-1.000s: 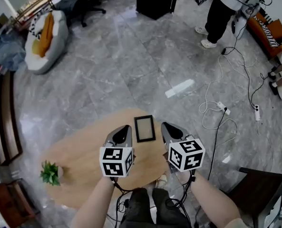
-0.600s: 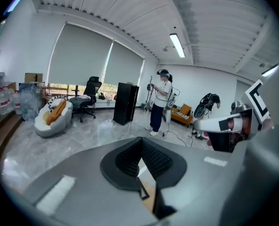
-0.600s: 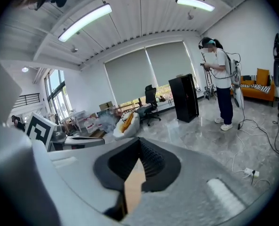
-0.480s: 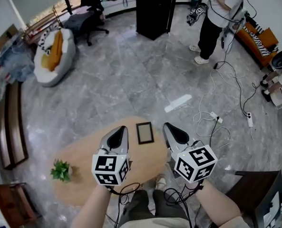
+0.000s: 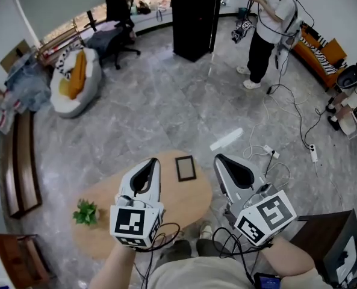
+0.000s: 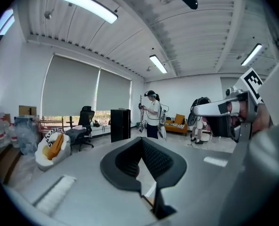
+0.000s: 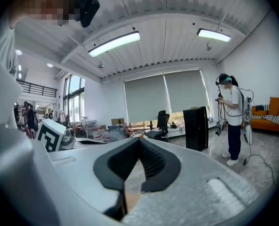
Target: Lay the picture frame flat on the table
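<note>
The dark picture frame (image 5: pixel 185 168) lies flat near the far edge of the oval wooden table (image 5: pixel 106 203). My left gripper (image 5: pixel 152 163) hangs above the table just left of the frame, shut and empty. My right gripper (image 5: pixel 221 159) is raised to the right of the frame, also shut with nothing in it. Neither touches the frame. The left gripper view looks out level across the room past its closed jaws (image 6: pixel 141 142), with the right gripper (image 6: pixel 224 112) at its right side. In the right gripper view the jaws (image 7: pixel 139 142) meet, and the left gripper's marker cube (image 7: pixel 52 133) shows at left.
A small potted plant (image 5: pixel 85 212) stands on the table's left end. On the floor beyond lie a white strip (image 5: pixel 226 139) and cables (image 5: pixel 298 137). A person (image 5: pixel 268 23) stands far right beside a black cabinet (image 5: pixel 194 17). A beanbag (image 5: pixel 73 80) sits at left.
Both grippers have lifted and drawn back toward the person, away from the frame. The head view has tilted up, showing more of the room. The frame has stayed flat.
</note>
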`<action>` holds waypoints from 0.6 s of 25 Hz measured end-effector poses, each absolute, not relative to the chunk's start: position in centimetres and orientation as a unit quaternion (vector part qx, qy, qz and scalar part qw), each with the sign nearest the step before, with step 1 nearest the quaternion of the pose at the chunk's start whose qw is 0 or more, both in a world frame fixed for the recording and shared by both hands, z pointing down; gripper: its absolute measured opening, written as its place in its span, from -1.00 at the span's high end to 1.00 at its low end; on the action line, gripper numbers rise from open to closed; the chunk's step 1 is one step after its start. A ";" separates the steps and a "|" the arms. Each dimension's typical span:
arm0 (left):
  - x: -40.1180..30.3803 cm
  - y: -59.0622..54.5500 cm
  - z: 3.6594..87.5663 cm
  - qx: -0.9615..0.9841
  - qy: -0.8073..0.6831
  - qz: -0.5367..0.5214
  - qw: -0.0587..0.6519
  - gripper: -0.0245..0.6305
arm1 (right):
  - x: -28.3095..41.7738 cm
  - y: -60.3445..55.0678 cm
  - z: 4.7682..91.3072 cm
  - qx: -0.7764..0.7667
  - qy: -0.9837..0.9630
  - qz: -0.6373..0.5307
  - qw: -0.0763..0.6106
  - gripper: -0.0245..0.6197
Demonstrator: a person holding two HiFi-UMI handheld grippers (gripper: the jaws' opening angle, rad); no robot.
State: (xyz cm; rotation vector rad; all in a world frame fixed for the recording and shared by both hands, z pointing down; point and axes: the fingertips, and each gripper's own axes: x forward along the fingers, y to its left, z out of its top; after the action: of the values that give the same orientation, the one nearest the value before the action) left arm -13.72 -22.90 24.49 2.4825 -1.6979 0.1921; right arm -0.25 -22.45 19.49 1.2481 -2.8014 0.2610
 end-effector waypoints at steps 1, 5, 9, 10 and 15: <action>-13.7 -22.1 23.3 0.823 -0.563 0.062 0.052 0.86 | -0.1 -21.7 18.5 0.407 -0.910 0.073 0.030 0.92; -13.5 -19.0 19.4 0.823 -0.566 0.049 0.008 0.86 | 0.4 -18.8 15.6 0.410 -0.911 0.038 0.021 0.92; -12.5 -15.9 17.3 0.822 -0.567 0.047 -0.025 0.86 | 0.8 -16.1 13.7 0.403 -0.915 0.010 0.019 0.92; -12.1 -15.2 16.9 0.822 -0.566 0.047 -0.030 0.86 | 1.0 -15.5 13.4 0.402 -0.915 0.002 0.019 0.92; -11.2 -13.2 16.4 0.826 -0.561 0.043 -0.031 0.86 | 1.2 -13.6 12.1 0.402 -0.916 -0.002 0.007 0.92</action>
State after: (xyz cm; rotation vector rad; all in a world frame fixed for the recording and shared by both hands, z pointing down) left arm -11.22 -13.20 16.37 2.6485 -1.7978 0.1364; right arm 1.20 -13.58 12.05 1.2573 -2.8628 -0.0068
